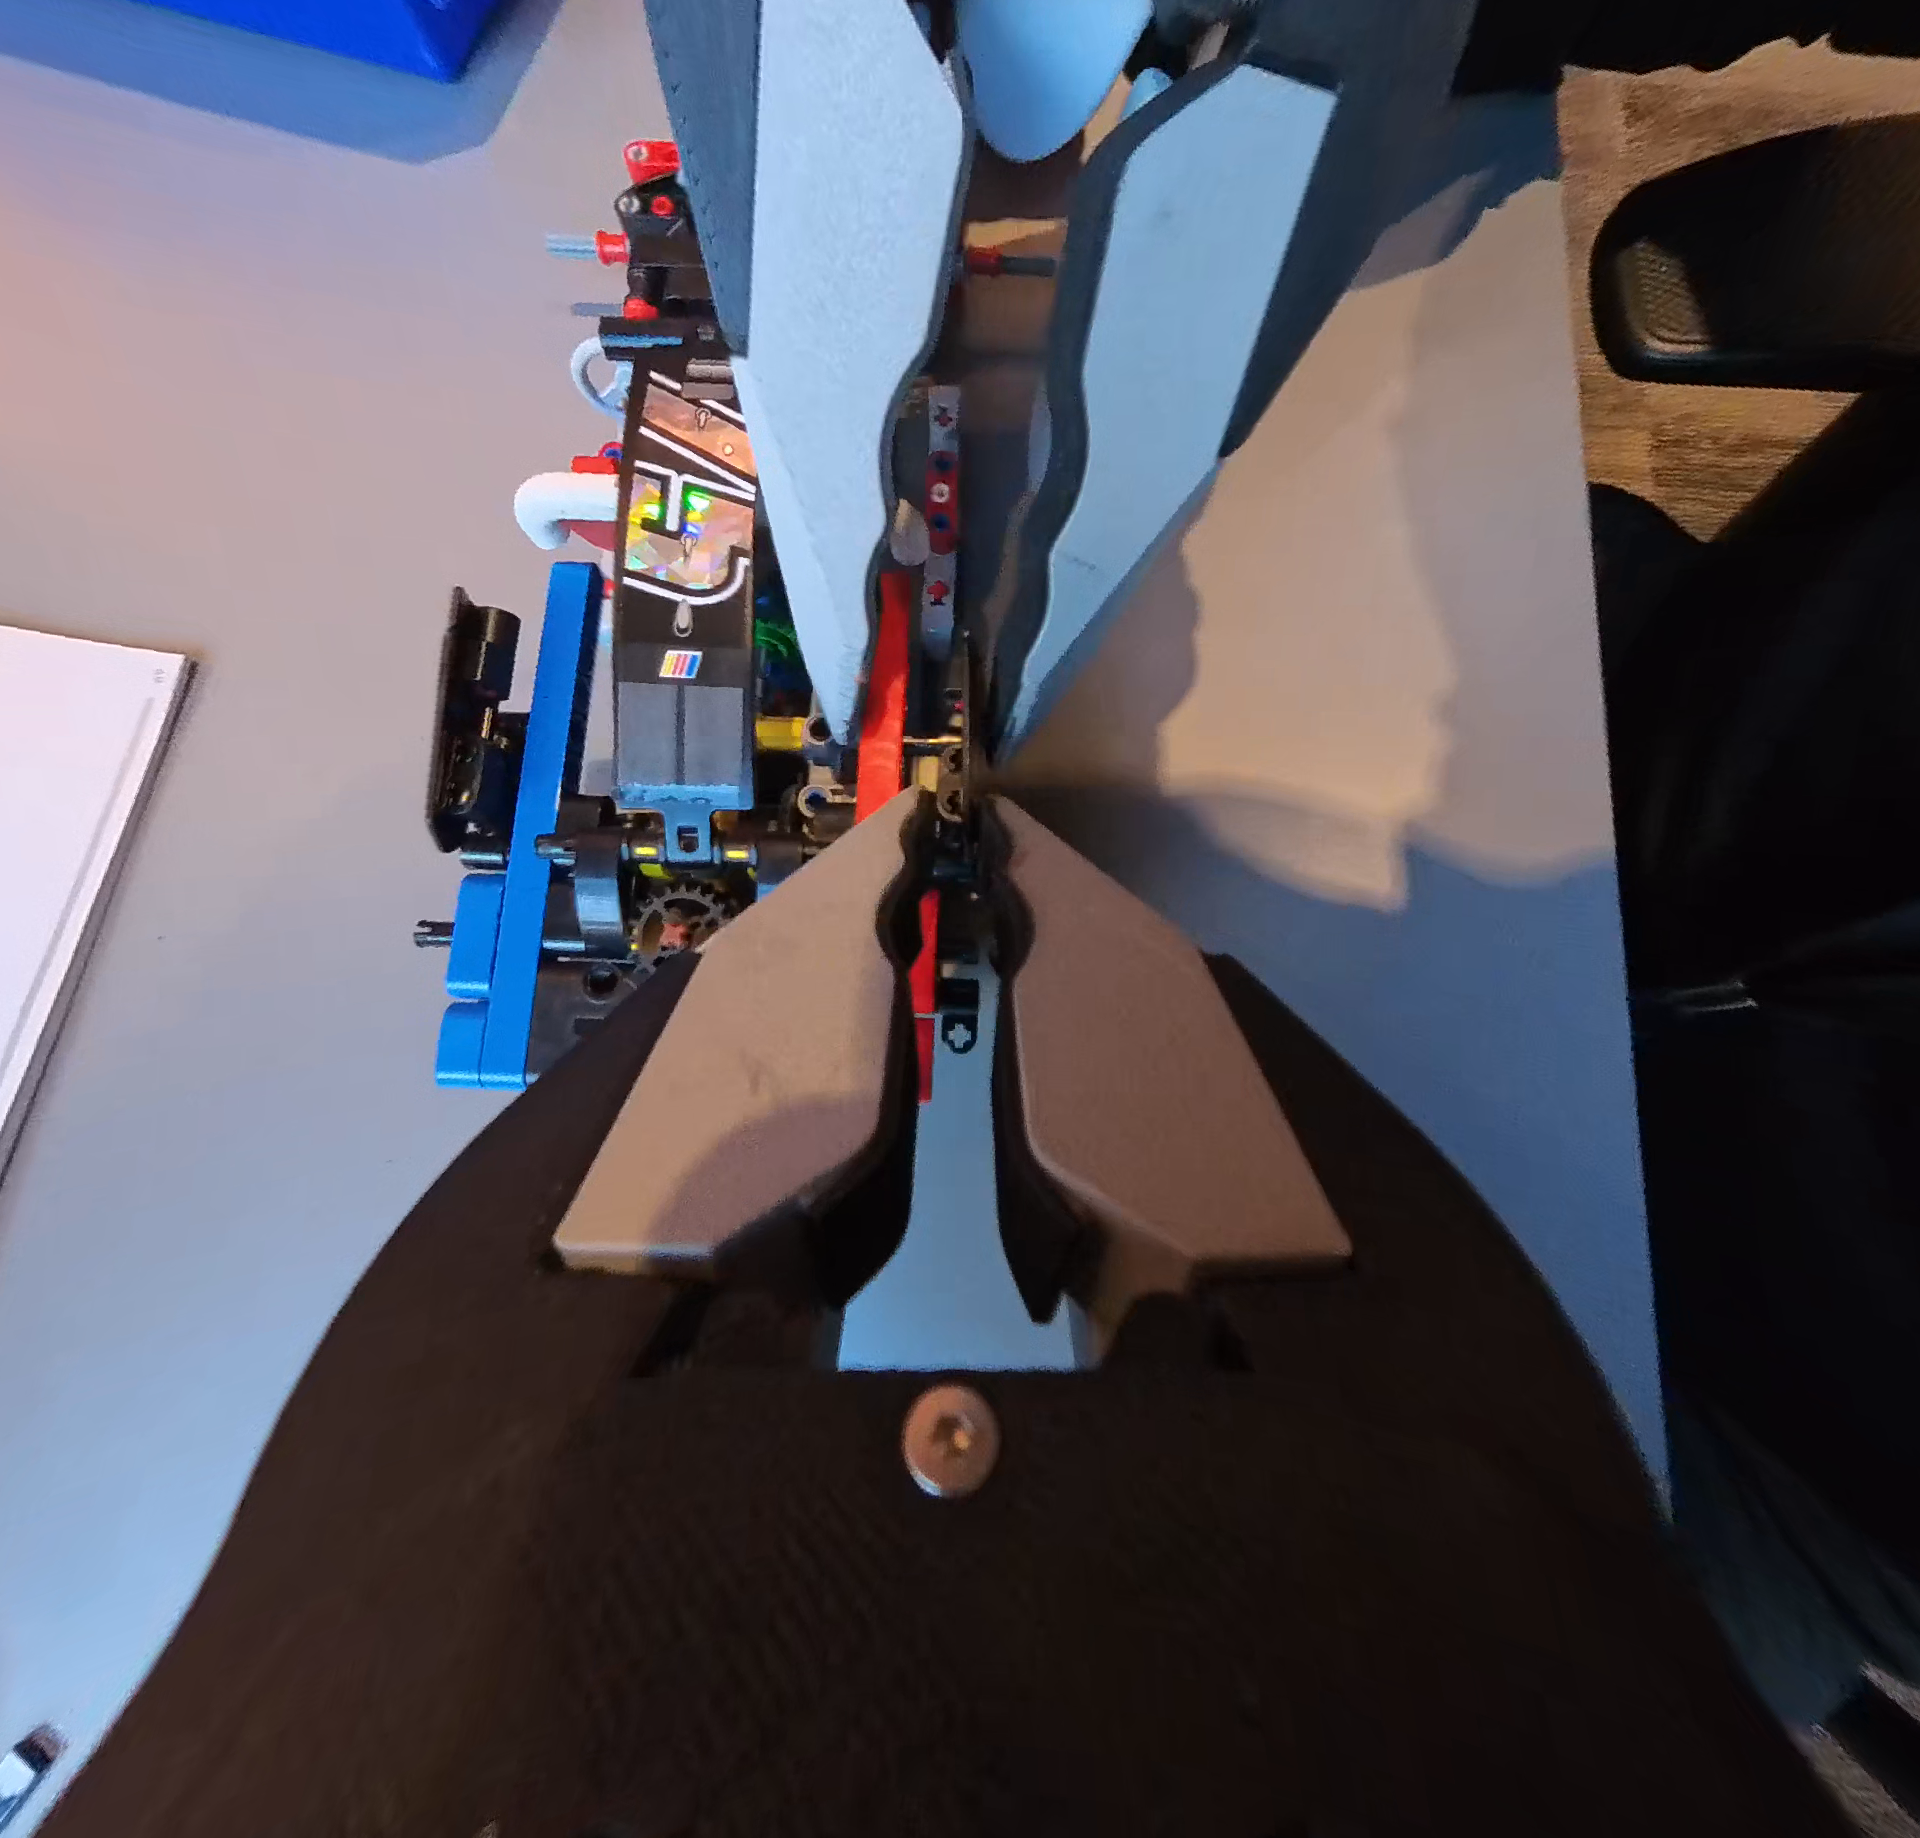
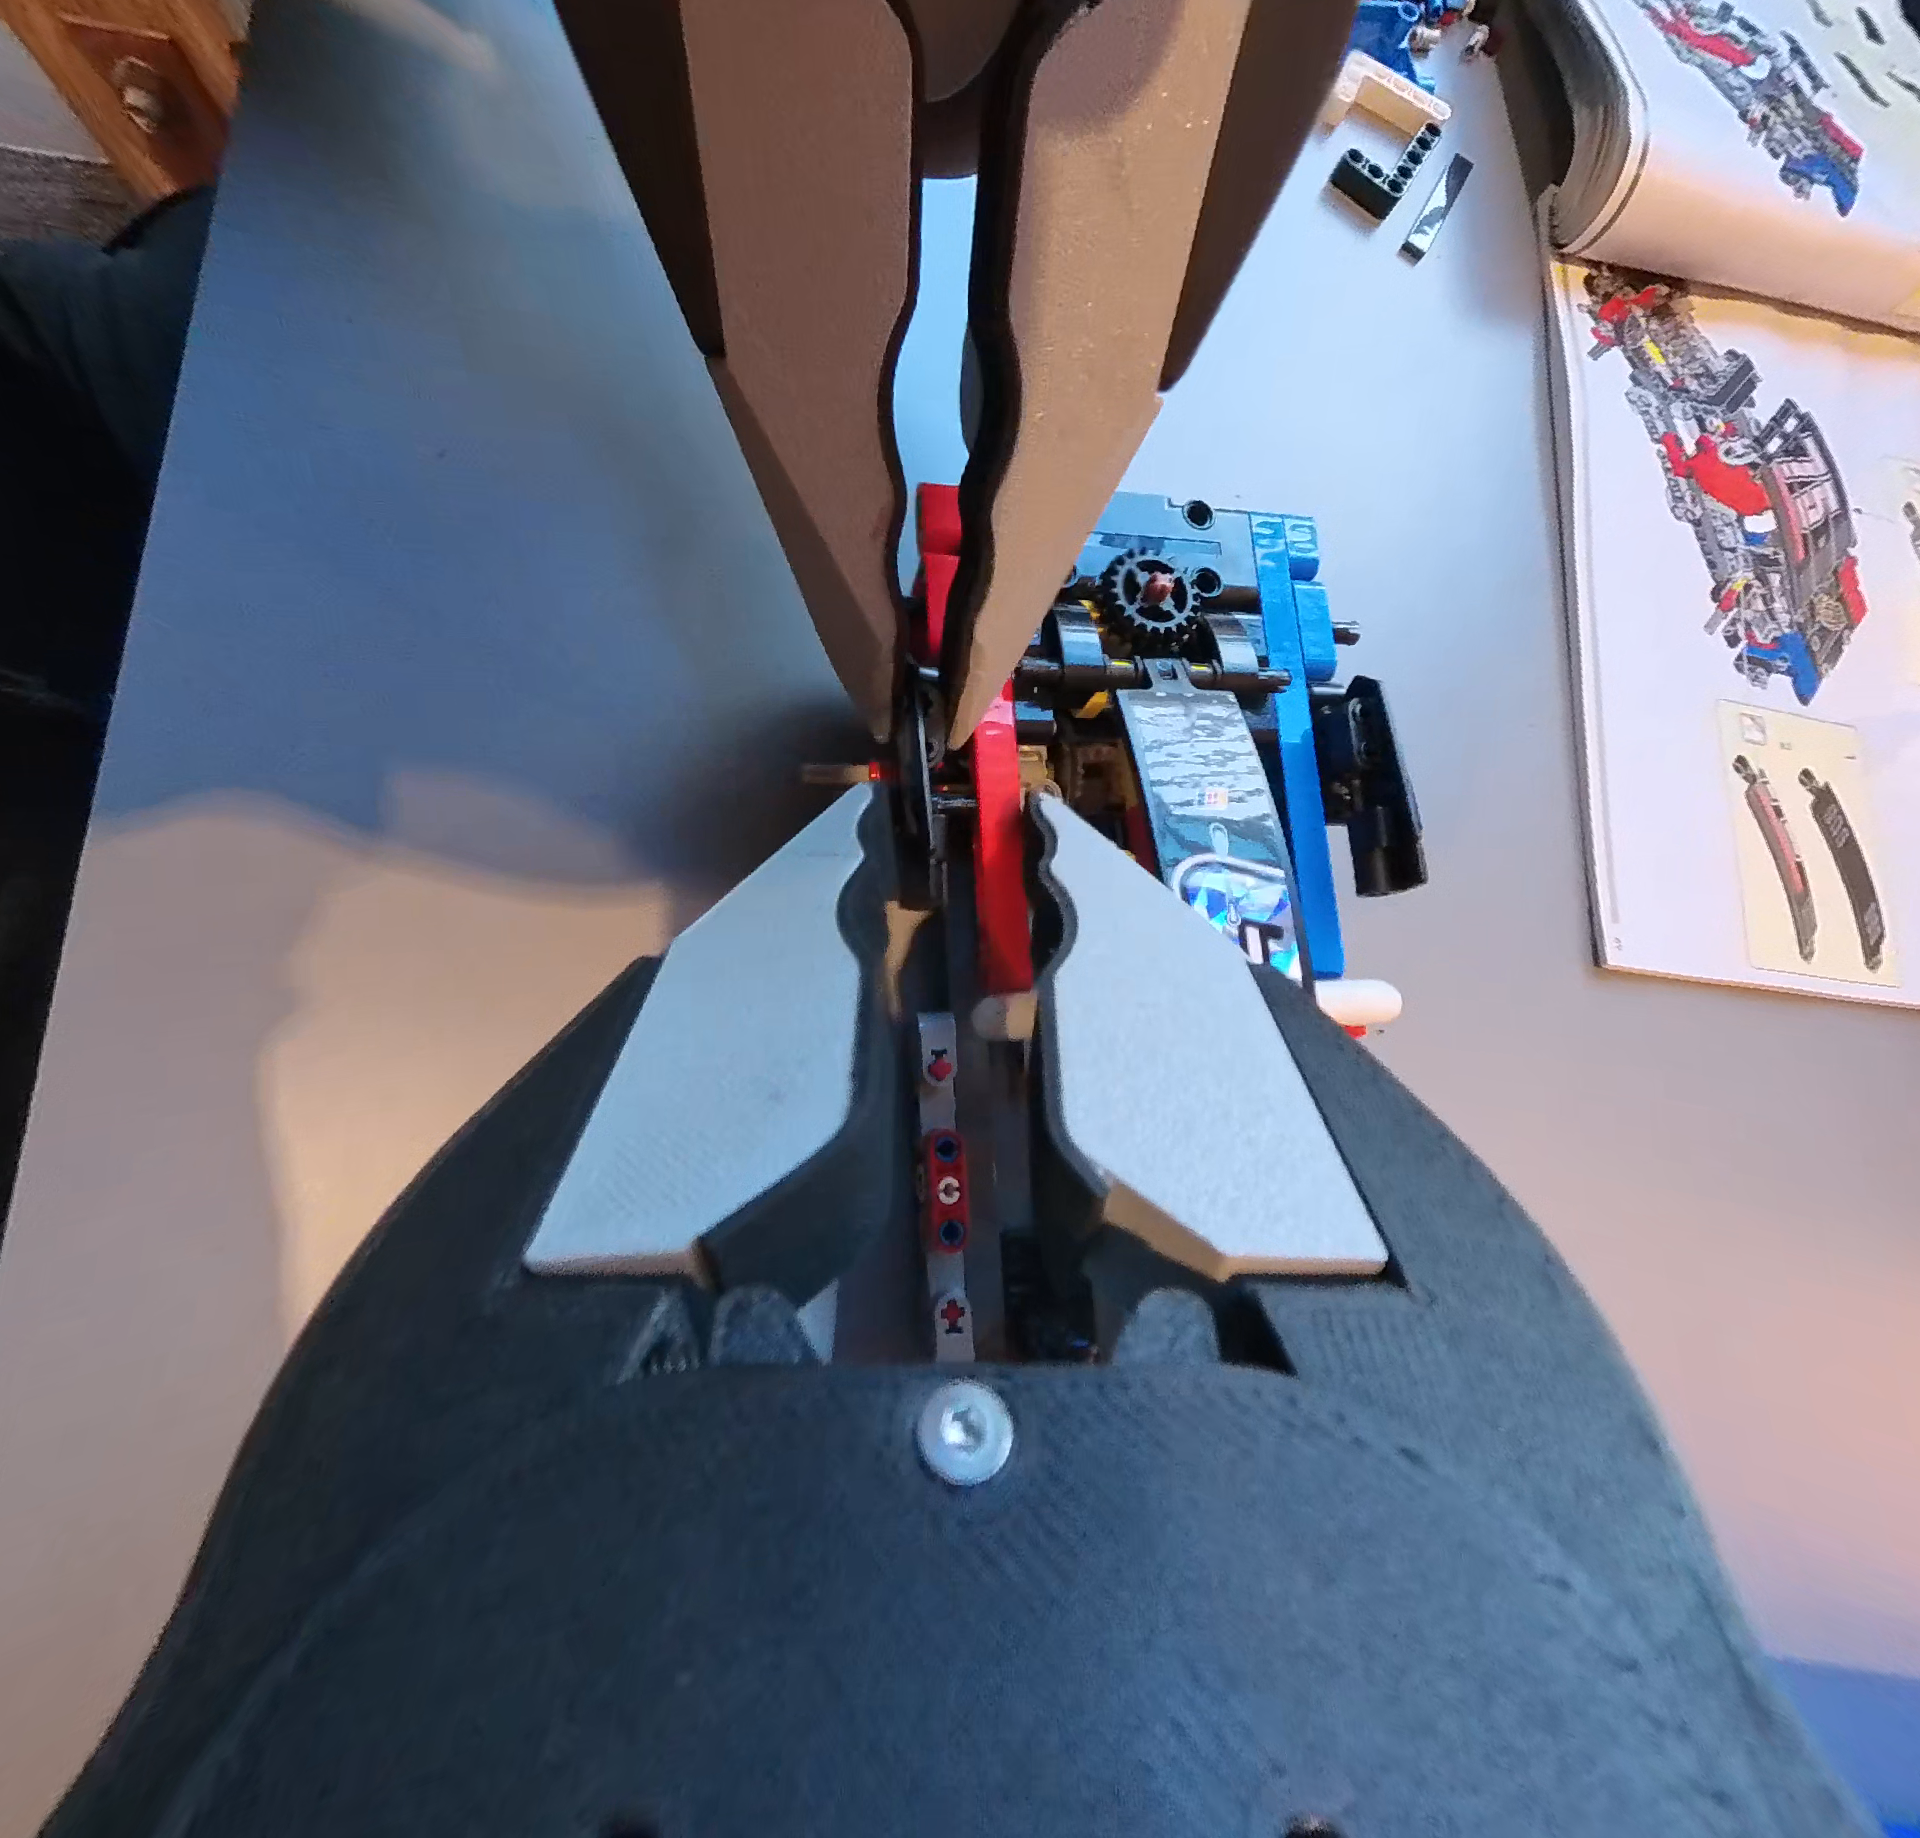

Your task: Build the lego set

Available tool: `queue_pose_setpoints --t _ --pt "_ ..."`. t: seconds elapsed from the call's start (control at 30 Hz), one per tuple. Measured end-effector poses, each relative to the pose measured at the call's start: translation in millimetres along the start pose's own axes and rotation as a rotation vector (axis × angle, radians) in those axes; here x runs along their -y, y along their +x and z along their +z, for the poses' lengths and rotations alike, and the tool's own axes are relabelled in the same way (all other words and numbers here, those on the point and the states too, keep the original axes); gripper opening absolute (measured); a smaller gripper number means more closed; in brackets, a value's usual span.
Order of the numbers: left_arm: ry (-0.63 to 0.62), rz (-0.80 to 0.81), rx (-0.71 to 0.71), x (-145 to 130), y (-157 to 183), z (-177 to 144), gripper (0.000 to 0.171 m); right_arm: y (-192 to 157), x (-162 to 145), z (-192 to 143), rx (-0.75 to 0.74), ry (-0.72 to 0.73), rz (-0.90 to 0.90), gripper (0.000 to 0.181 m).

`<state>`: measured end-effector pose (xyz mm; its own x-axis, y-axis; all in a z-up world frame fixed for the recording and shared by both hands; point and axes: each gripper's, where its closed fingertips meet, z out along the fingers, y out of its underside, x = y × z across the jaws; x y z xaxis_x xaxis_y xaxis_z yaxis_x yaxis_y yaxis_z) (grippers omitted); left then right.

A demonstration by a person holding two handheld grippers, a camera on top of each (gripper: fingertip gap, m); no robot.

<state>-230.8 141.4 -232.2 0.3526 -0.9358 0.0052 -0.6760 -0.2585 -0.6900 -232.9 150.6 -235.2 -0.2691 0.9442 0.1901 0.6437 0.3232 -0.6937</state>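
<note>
Grey tabletop edge lies near; left tongs pinch black piece, right tongs straddle model, half-open.

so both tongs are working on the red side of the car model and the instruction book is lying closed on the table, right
Not quite: the instruction book lies open, its pages of build diagrams showing in the right wrist view. The rest holds: the left tongs and right tongs meet at the red side of the car model on the table.

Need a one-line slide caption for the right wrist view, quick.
Two grey-fingered grippers, right gripper and left gripper, meet tip to tip on the blue, red and black lego model beside an open instruction booklet.
</note>
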Motion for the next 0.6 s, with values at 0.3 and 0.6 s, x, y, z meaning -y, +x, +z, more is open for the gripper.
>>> queue_pose_setpoints --t 0.3,0.6 --pt "0.008 -0.036 -0.079 0.1 -1.9 -0.9 0.005 1.6 -1.1 3.0 0.01 -0.062 -0.012 0.021" --pt "0.004 0.051 -0.033 -0.4 -3.1 -0.5 0.005 2.1 -2.0 3.4 0.04 -0.08 0.012 0.02"
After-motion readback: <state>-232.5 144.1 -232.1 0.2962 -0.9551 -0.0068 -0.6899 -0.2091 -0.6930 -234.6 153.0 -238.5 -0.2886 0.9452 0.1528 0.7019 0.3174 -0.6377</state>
